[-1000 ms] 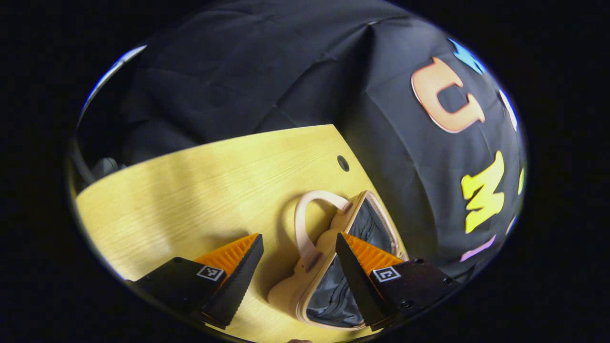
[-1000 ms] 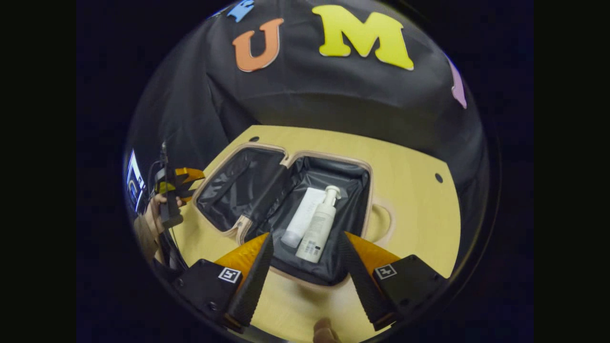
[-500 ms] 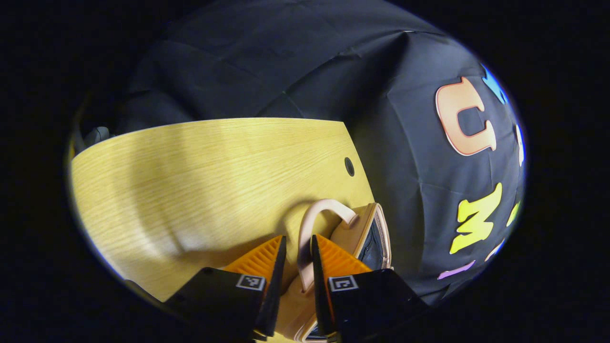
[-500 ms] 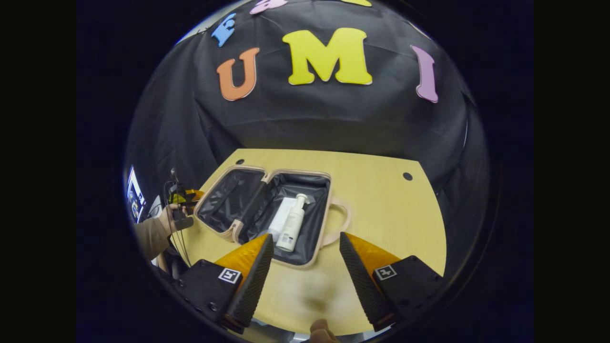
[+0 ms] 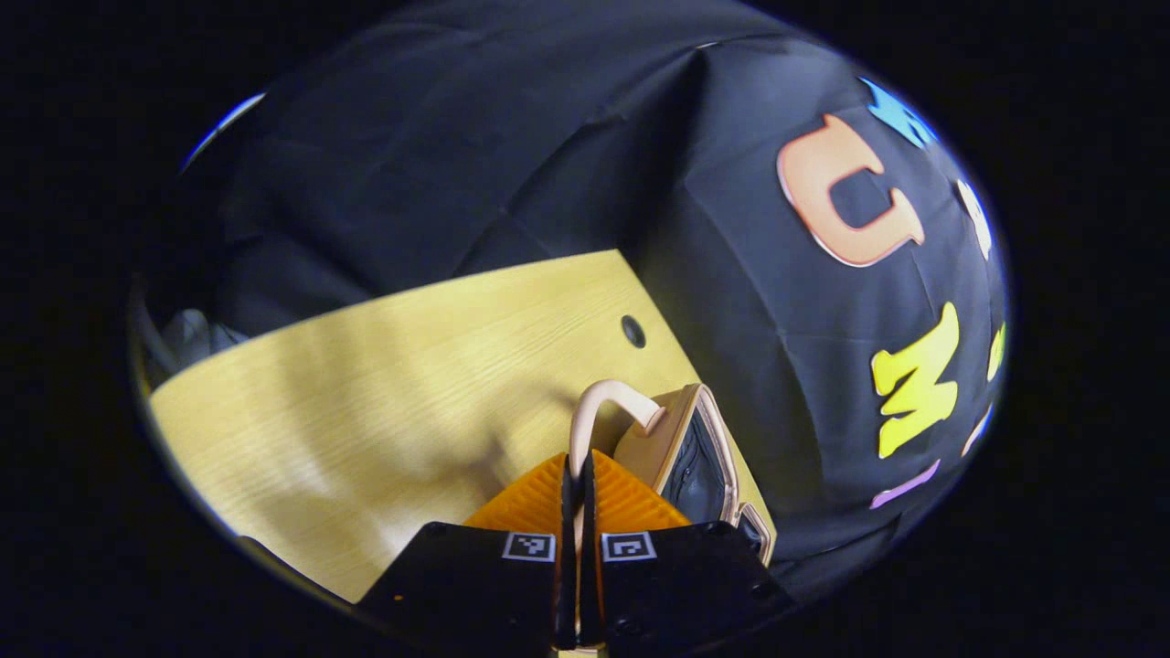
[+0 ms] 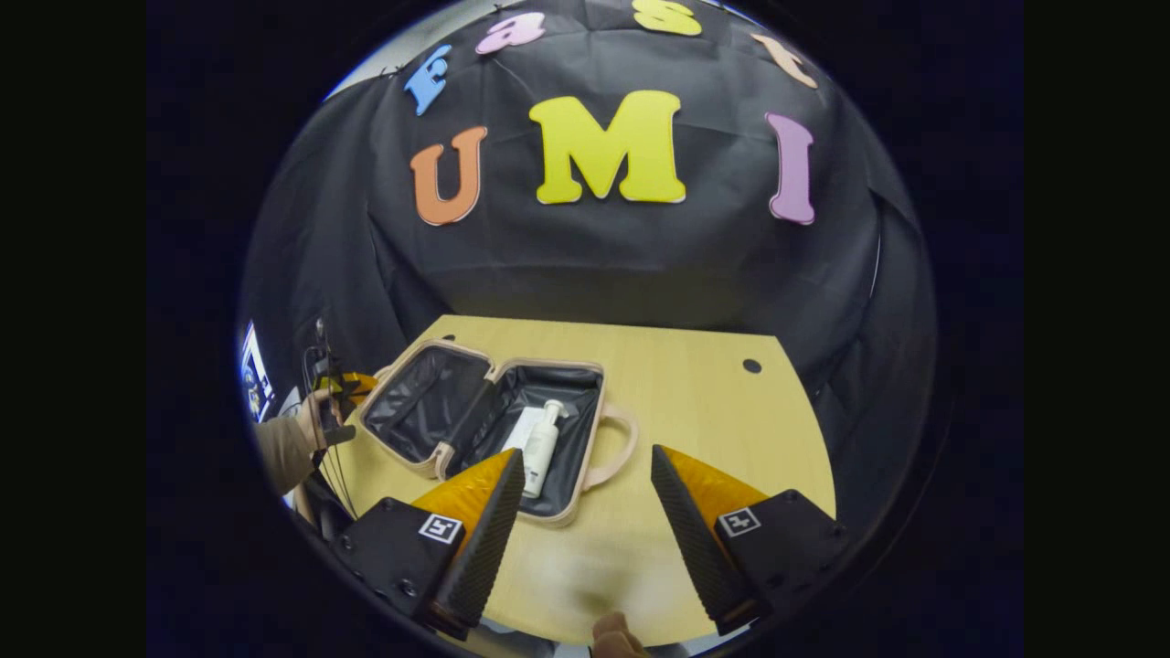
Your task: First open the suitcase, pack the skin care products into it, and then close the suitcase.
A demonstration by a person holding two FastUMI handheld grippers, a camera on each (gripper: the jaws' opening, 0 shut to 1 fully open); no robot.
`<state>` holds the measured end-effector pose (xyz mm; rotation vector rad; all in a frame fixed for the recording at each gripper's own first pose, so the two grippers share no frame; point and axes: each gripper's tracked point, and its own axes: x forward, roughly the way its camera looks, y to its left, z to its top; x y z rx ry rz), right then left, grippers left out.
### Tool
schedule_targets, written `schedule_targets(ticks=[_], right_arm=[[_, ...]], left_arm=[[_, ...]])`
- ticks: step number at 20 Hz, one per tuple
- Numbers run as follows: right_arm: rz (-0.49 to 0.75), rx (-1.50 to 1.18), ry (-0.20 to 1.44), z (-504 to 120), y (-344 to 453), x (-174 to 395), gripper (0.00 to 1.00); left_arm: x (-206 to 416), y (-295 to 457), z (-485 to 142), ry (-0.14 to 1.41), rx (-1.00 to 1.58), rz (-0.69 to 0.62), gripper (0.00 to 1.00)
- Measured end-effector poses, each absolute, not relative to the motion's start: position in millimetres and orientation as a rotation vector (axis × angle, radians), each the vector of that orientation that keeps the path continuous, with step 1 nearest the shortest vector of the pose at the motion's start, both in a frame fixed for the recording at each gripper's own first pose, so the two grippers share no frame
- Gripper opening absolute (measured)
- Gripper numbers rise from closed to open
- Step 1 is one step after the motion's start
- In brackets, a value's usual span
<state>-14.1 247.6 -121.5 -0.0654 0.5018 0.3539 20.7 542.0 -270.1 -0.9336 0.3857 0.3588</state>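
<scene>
Suitcase [image 6: 430, 457], beige hard shell: left gripper [image 5: 576, 475] clamps curved handle [image 5: 594, 407]; right gripper [image 6: 585, 512] spread.

I see a light wood desk [image 6: 713, 429] with two round holes [image 6: 751, 366] near its far edge; the open suitcase [image 6: 494, 416] lies flat on its left half.

The suitcase [image 6: 494, 429] lies open on the table [image 6: 713, 429], bottles [image 6: 541, 448] inside.
</scene>
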Motion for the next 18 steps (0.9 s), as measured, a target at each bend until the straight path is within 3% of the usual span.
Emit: schedule_targets(ticks=[8, 14, 15, 18], right_arm=[[0.381, -0.038, 0.453, -110, 219, -7, 0.83], [0.401, -0.033, 0.451, -110, 199, -6, 0.83], [0.405, -0.032, 0.448, -109, 196, -5, 0.80], [0.410, -0.023, 0.440, -106, 187, 4, 0.83]], left_arm=[[30, 471, -124, 0.236, -0.384, 0.319, 0.03], [31, 390, -69, 0.159, -0.171, 0.262, 0.03], [33, 378, -65, 0.153, -0.160, 0.253, 0.03], [34, 333, -52, 0.124, -0.084, 0.220, 0.03]])
